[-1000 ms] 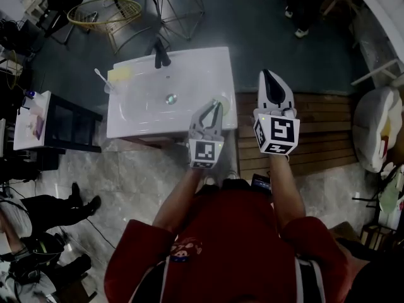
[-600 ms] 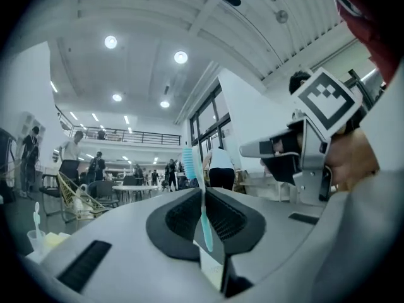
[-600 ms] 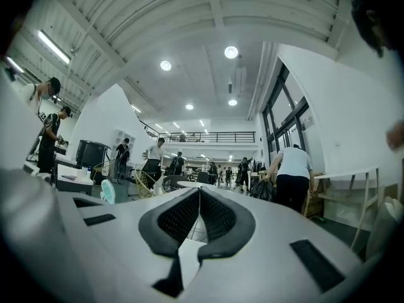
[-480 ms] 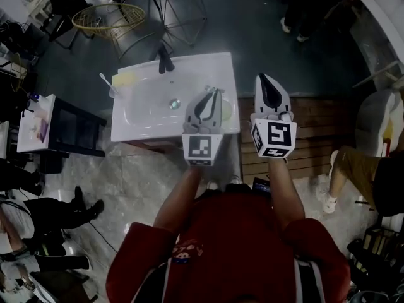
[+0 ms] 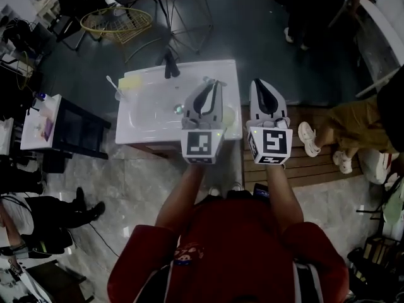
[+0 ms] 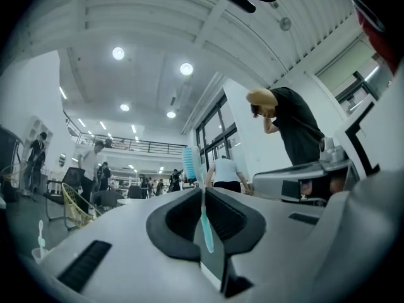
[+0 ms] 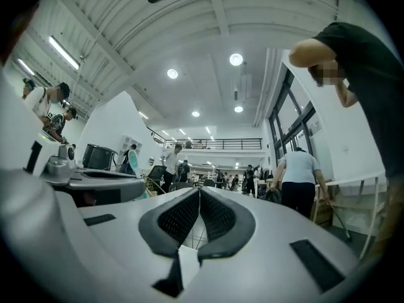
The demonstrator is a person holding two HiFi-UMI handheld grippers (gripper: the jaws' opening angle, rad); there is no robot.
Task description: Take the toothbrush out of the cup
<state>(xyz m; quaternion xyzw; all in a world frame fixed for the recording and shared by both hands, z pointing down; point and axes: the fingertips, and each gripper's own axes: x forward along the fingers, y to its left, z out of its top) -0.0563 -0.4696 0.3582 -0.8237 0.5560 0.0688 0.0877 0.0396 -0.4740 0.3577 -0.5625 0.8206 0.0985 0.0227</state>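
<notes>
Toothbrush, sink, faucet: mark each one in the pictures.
Toothbrush (image 6: pixel 202 204), left gripper view, on the handle below the bristles.
Sink (image 5: pixel 146 115), head view, on the bare white basin.
Faucet (image 5: pixel 168 66), head view, on the dark spout.

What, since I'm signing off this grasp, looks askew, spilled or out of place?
Nothing stands out. The left gripper is shut on the toothbrush, which stands nearly upright, bristles above the jaws. The right gripper is shut and empty.
</notes>
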